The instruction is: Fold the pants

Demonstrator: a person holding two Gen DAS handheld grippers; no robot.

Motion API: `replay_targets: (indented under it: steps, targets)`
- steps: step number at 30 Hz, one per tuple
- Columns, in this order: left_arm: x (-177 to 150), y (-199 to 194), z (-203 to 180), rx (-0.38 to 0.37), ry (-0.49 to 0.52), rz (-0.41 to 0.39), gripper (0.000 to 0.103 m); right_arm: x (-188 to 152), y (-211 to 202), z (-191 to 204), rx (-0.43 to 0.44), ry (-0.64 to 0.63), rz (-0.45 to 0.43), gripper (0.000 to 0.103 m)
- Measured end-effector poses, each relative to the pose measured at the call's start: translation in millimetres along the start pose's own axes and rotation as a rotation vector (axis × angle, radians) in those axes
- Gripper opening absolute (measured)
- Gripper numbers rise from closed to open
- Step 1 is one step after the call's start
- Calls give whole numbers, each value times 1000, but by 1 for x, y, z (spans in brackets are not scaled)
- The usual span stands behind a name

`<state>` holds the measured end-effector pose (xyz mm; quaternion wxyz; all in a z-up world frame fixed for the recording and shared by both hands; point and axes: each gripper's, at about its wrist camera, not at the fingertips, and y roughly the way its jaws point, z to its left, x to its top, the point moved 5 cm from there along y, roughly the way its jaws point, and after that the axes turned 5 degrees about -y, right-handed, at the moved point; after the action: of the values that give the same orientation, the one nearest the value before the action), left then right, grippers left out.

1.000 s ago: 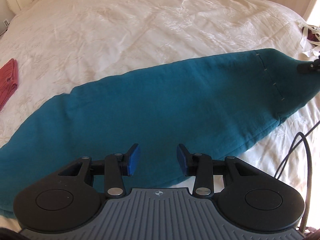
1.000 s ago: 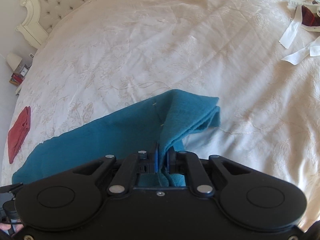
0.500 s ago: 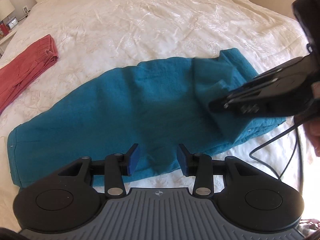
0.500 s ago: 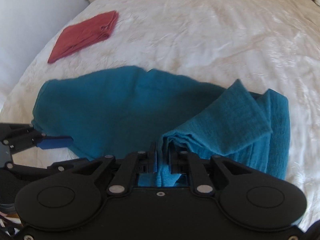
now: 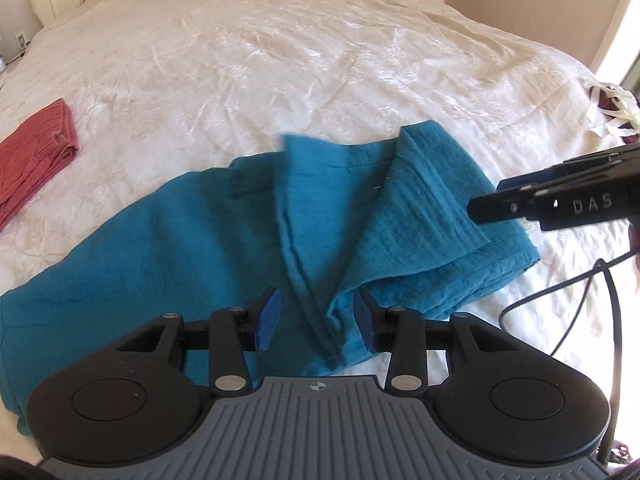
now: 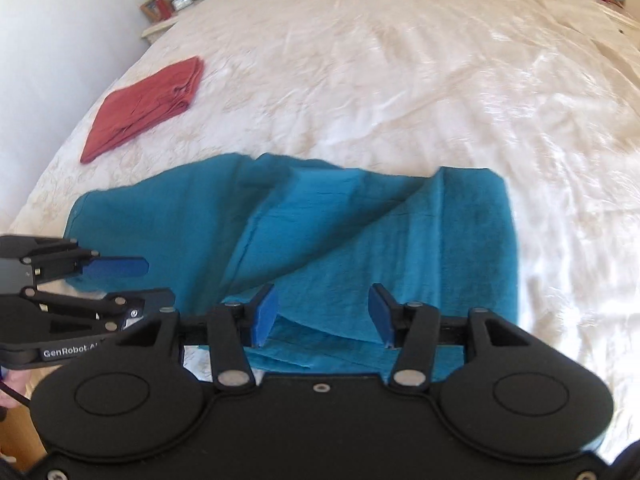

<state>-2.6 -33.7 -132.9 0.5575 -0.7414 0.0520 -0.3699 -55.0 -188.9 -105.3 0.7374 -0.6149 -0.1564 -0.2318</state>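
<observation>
The cream bed [image 5: 320, 60] carries everything here, and across its near half lie the teal pants [image 5: 180, 248], which a second ago stretched out long and flat and now have one end doubled back over the middle, the flap landing skewed with its edges fanned out rather than square. That change comes from the right gripper [image 6: 322, 316]: it carried the end across while pinching it, and its fingers have just been opening, so they now stand well apart with the cloth lying loose beneath them, gripped by neither. By the look of it the first cross fold is laid down but untidy, and it likely wants straightening before a further fold. The left gripper [image 5: 316, 322] hovers over the near edge of the pants, fingers partly open and holding nothing, just as it was a second ago. Off to the far side, well apart, sits a folded red garment [image 6: 148, 104], and some white straps [image 5: 612, 108] lie at the opposite edge. A dark cable [image 5: 592, 292] trails near the fold and could snag.
</observation>
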Motion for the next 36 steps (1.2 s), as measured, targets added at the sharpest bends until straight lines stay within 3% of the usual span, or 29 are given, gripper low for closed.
replay_targets:
  steps: [4, 8, 14, 18, 21, 25, 28, 33, 36]
  targets:
    - [3, 14, -27, -62, 16, 7, 40, -2, 4, -51, -48, 85, 17, 58]
    - [-5, 38, -40, -28, 31, 70, 40, -5, 29, -82, -36, 110, 67, 57]
    - [-28, 74, -16, 43, -48, 216, 40, -11, 66, -95, 135, 196, 159, 53]
    - [-33, 73, -1, 42, -122, 234, 40, 4, 87, -90, 246, 275, 206, 54]
    - [-35, 71, 6, 54, -158, 237, 40, 36, 93, -70, 320, 241, 167, 54]
    - [-36, 65, 8, 76, -171, 225, 40, 83, 81, -44, 427, 180, 23, 54]
    - [-33, 54, 10, 98, -182, 193, 40, 94, 67, -40, 365, 114, -41, 54]
    - [-16, 25, 8, 146, -145, 55, 40, 69, 40, -66, 88, -69, -88, 54]
    - [-5, 28, 8, 147, -125, 14, 40, 51, 38, -90, -76, -129, -54, 54]
